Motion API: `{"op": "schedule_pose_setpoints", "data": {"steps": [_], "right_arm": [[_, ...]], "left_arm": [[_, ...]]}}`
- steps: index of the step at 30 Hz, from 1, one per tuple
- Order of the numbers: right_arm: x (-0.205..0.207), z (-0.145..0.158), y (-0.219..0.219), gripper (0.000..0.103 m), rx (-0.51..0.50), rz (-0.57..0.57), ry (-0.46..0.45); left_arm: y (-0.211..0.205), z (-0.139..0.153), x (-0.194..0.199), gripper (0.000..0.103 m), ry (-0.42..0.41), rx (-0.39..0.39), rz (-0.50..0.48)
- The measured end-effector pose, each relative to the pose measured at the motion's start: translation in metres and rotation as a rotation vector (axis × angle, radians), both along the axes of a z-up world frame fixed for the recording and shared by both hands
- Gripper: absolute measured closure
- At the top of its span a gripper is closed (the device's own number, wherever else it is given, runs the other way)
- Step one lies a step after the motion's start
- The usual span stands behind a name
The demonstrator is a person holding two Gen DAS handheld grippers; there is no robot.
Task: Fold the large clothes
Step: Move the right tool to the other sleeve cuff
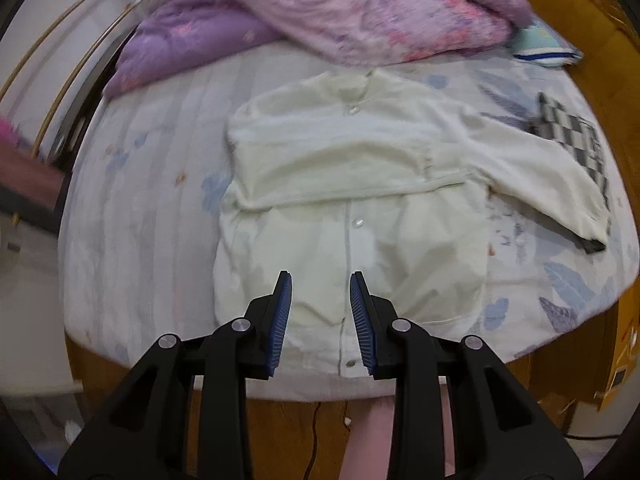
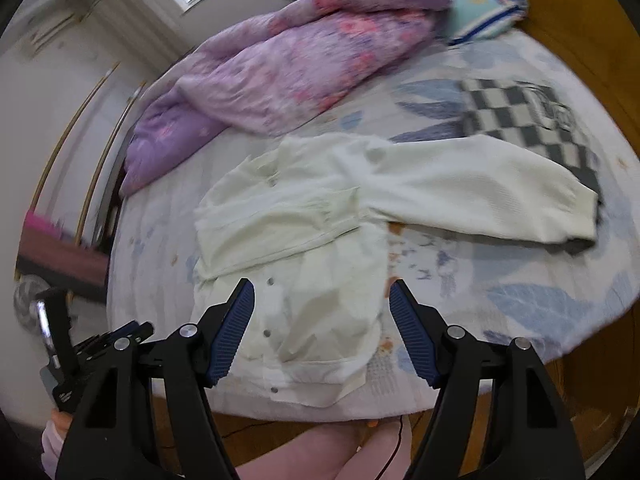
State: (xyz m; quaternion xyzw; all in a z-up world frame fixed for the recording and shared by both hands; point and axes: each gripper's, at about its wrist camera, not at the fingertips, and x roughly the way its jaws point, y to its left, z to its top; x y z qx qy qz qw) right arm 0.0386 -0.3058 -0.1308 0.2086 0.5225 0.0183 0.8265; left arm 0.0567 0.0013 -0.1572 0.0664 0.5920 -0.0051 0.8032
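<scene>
Fabric filled the middle of the left wrist view: a cream cardigan [image 1: 352, 184] lay flat, buttons up, on the bedsheet [image 1: 132, 208], one sleeve [image 1: 320, 168] already crossed over the chest, likely so the body could fold narrow. The left gripper [image 1: 320, 280] hung at lower centre above the hem, fingers apart and empty. In the right wrist view the other sleeve [image 2: 472, 196] stretched toward the right edge, partly over a checkered cloth [image 2: 532, 120]; it seemed the next part to fold. The right gripper [image 2: 322, 286] spread wide, holding nothing, at bottom centre. A purple quilt [image 2: 280, 64] was heaped at upper left.
</scene>
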Motion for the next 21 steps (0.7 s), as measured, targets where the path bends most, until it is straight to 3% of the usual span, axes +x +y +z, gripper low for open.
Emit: {"op": "schedule_pose_setpoints", "data": {"steps": [4, 9, 14, 21], "right_arm": [[-0.028, 0.007, -0.026, 0.036, -0.011, -0.137, -0.018], [-0.071, 0.015, -0.059, 0.036, -0.032, -0.308, -0.031], [-0.110, 0.020, -0.096, 0.036, -0.035, -0.479, -0.039], [-0.137, 0.017, -0.149, 0.032, -0.022, -0.605, -0.050]], "left_arm": [[-0.018, 0.012, 0.000, 0.072, -0.040, -0.027, -0.099], [-0.050, 0.005, -0.001, 0.071, -0.048, -0.052, -0.273], [-0.079, 0.000, -0.006, 0.071, -0.039, -0.077, -0.363], [-0.121, -0.004, 0.006, 0.071, -0.021, -0.085, -0.416]]}}
